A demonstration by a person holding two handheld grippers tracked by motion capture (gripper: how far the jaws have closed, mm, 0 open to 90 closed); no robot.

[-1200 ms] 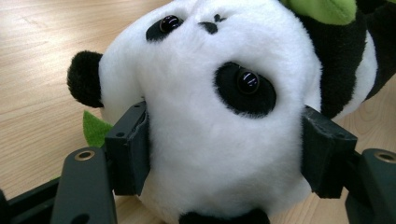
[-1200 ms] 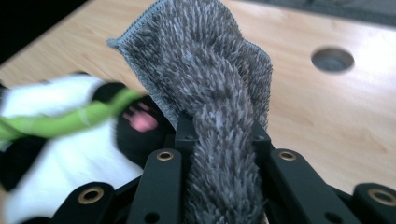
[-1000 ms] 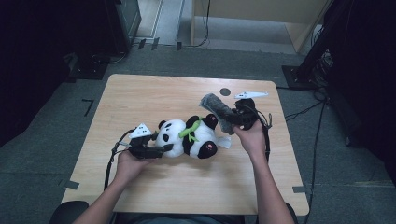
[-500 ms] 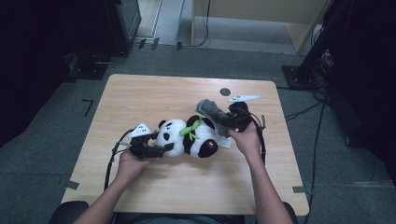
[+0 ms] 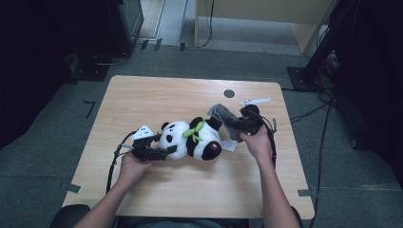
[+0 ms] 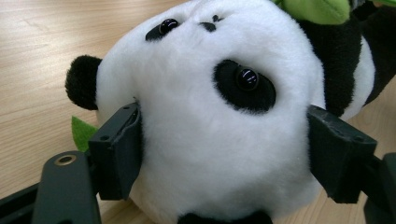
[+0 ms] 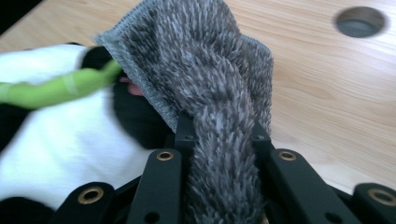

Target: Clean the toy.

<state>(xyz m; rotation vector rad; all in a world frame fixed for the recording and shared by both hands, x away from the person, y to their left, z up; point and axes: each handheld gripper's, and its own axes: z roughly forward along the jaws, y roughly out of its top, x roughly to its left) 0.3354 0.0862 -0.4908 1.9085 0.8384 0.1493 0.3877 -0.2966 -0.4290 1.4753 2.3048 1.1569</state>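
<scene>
A plush panda (image 5: 190, 139) lies on its side near the middle of the wooden bench (image 5: 157, 95), head toward nine o'clock and feet toward three o'clock, a green scarf (image 5: 194, 131) round its neck. The left gripper (image 5: 161, 153) comes in from about eight o'clock, and its fingers (image 6: 116, 151) stand on either side of the panda's white head (image 6: 205, 140), one by the cheek below the black ear (image 6: 82, 82) and the other past the far eye; the pads touch the fur, and the jaws have just been opening a little around it. The right gripper (image 5: 233, 124) sits at the panda's three o'clock end, its fingers (image 7: 184, 133) pinched tight on a grey fuzzy cloth (image 7: 210, 79), whose free part stands up and drapes against the panda's dark leg. A round cable hole (image 5: 229, 93) lies in the bench toward twelve o'clock, well apart from the toy.
</scene>
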